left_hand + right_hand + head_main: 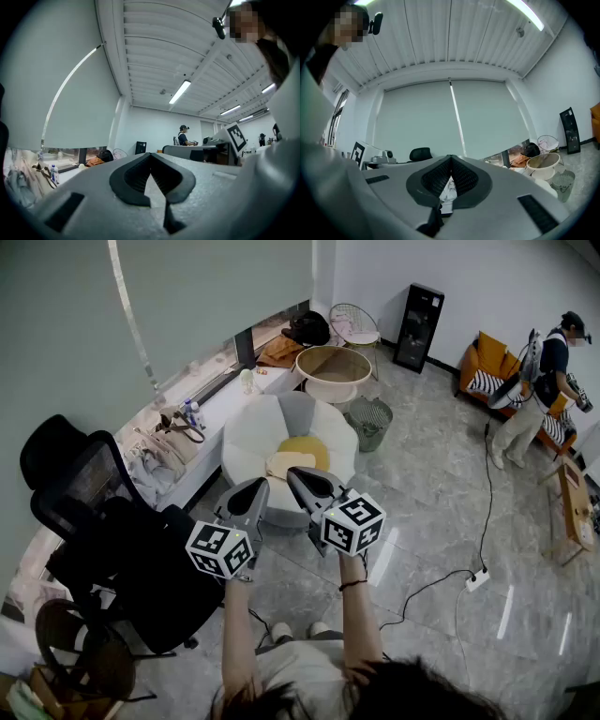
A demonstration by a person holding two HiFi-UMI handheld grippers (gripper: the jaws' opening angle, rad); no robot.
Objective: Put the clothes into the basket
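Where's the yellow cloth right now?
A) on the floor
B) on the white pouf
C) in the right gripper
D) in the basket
B: the yellow cloth lies on top of the pouf, short of the basket behind it.

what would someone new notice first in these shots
Two marker-cubed grippers fill the middle of the head view: the left gripper and right gripper, both shut and empty, point at a white round seat carrying yellow and beige clothes. Beyond it stand a big round basket and a smaller grey-green basket. A black office chair looms at the left.
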